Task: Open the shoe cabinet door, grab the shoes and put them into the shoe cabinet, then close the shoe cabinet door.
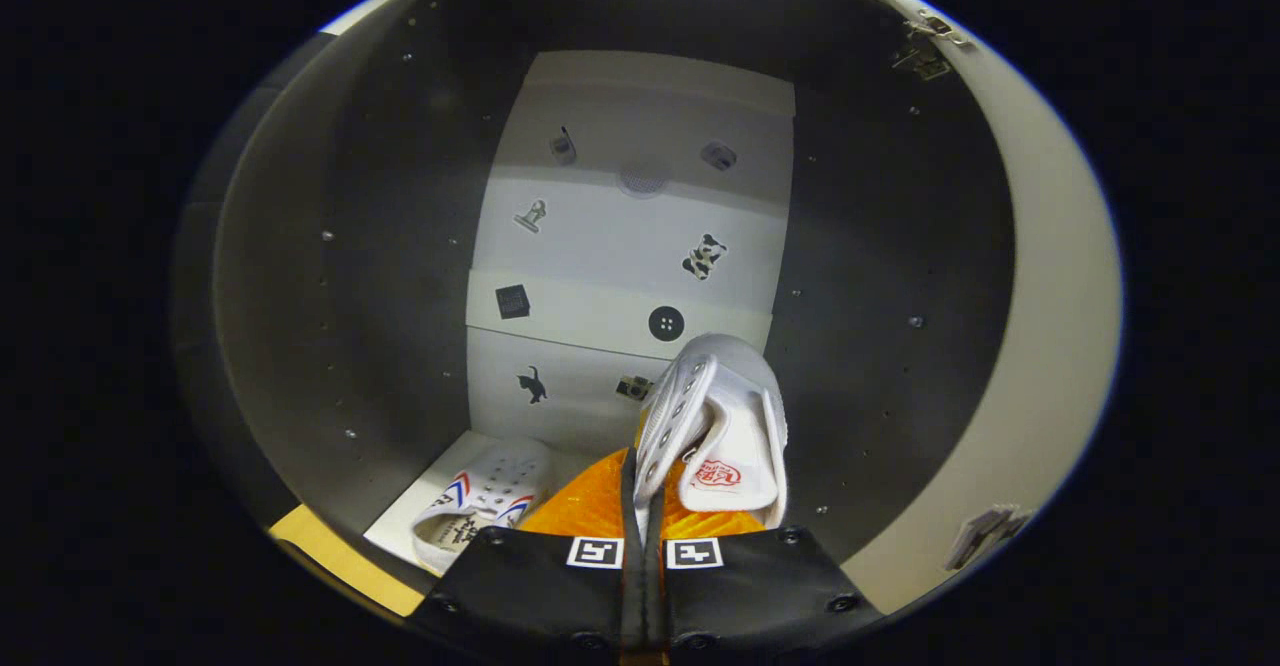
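My gripper [645, 506] is inside the open shoe cabinet [400, 246], its fingers shut on the upper edge of a white canvas shoe [725, 416]. That shoe hangs just ahead of the fingers, heel tongue with a red mark turned toward me. A second white shoe [485, 501] with red and blue stripes lies on the cabinet floor [420, 516], left of the fingers. The cabinet's pale back wall [630, 246] carries small dark stickers.
Dark side walls close in on both sides, dotted with shelf-pin holes. The open door's pale edge [1050, 346] curves along the right, with a hinge [930, 46] near its top. A strip of yellow floor [340, 561] lies before the cabinet's front edge.
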Motion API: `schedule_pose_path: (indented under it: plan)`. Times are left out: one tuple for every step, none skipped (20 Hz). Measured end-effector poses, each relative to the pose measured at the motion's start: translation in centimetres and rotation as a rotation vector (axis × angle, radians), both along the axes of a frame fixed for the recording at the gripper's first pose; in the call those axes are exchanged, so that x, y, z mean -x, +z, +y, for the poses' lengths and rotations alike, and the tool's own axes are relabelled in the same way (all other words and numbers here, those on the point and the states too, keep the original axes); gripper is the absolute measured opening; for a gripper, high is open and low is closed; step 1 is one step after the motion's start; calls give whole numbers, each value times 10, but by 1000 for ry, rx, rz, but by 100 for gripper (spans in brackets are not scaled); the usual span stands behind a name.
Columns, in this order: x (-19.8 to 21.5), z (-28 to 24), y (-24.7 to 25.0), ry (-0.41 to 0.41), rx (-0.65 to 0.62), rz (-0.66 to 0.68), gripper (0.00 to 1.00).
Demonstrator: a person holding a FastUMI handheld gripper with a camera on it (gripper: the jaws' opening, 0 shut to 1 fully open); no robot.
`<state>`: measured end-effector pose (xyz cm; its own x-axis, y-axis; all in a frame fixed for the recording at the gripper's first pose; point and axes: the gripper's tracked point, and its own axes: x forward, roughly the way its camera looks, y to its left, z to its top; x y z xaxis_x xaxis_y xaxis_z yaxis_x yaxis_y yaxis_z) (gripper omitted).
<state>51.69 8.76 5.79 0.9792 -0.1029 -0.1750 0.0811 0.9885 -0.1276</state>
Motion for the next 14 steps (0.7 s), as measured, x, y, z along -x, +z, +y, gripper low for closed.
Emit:
schedule_pose_path:
  plan:
    - [-11, 0, -5, 1, 0, 11, 2]
    - [-21, 0, -11, 7, -1, 22, 2]
    - [-32, 2, -19, 15, 1, 39, 2]
    - [-42, 4, -28, 21, 5, 62, 2]
    - [-51, 5, -39, 29, 17, 88, 2]
    - [-60, 7, -49, 34, 29, 116, 2]
    - [-68, 9, -62, 38, 34, 143, 2]
    - [-74, 12, -74, 45, 32, 171, 2]
    - [-80, 13, -86, 49, 22, 202, 2]
    - [-83, 15, -94, 49, 8, 222, 2]
    - [-90, 14, -101, 40, 0, 233, 2]
    - [-92, 14, -104, 35, -15, 246, 4]
    - [-94, 16, -107, 36, -30, 254, 4]
    - [-93, 17, -109, 35, -37, 262, 6]
